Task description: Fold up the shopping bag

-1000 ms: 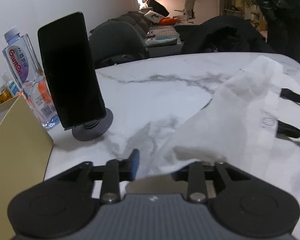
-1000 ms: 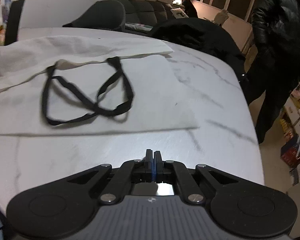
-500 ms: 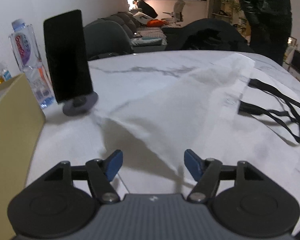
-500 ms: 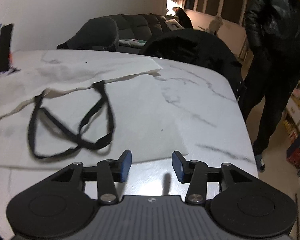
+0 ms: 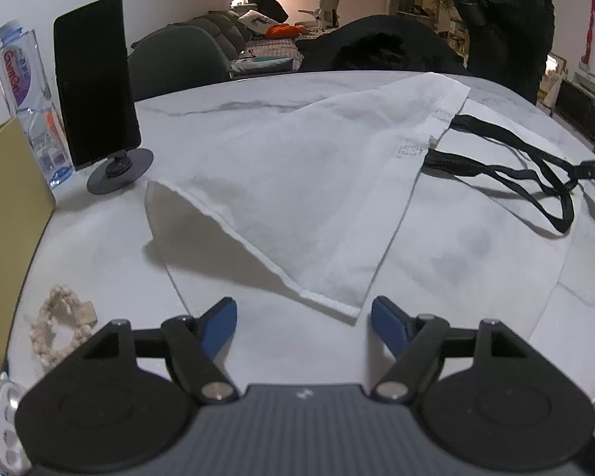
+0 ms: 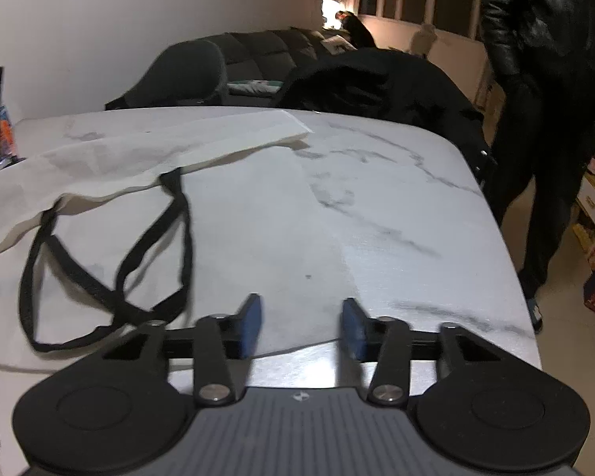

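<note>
Two open grippers face one white fabric shopping bag (image 5: 297, 182) that lies spread over the white marble-patterned tabletop (image 5: 111, 246), filling the middle of both views. One flap of the bag is turned over onto the rest: its stitched edge runs diagonally from centre left to lower centre of the left wrist view, and its corner ends just ahead of the left gripper (image 5: 303, 323). That fold is loose and skewed, so the bag is partly folded at most.

Black strap handles (image 6: 111, 261) lie in loops on the cloth at the left of the right wrist view.

Left gripper: jaws spread wide, holding nothing. Right gripper (image 6: 301, 325): jaws likewise apart and empty, straddling the near edge of the bag at lower centre.

For a clean fold, each gripper should probably pinch a corner through all layers, carry both sides level, and keep the handles inside the outline.
</note>
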Motion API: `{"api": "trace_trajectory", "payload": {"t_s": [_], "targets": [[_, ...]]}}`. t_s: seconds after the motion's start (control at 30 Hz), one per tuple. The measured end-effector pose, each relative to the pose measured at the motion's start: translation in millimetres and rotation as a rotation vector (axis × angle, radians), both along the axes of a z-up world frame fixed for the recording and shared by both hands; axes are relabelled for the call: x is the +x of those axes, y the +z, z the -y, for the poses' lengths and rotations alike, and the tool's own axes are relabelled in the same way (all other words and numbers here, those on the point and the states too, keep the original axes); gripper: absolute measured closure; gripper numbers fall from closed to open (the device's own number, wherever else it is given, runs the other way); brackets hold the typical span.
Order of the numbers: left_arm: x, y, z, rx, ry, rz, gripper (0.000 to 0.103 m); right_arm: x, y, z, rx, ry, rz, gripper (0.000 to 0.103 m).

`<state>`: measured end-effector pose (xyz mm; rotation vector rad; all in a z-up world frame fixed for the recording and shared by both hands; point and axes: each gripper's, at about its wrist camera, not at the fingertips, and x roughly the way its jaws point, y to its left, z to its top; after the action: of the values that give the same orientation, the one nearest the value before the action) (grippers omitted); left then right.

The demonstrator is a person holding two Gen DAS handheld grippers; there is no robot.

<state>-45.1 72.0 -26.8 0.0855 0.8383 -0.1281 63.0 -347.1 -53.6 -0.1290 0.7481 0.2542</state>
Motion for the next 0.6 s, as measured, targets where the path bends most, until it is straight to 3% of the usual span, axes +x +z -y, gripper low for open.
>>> {"api": "trace_trajectory", "payload": {"t_s": [0.07, 0.17, 0.6], "targets": [[-0.1, -1.0, 0.4, -0.005, 0.002, 0.005, 0.028, -4.0, 0.5, -8.2, -0.019, 0.013, 0.006, 0.086], [1.3, -0.9, 2.4, -0.007, 0.001, -0.001, 0.028, -9.6, 0.9, -14.6, -0.032, 0.013, 0.007, 0.096], [3.0, 1.3, 15.2, -0.022, -0.045, 0.003, 0.028, -31.0, 5.8, -19.1, -0.016, -0.006, -0.035, 0.1]]}}
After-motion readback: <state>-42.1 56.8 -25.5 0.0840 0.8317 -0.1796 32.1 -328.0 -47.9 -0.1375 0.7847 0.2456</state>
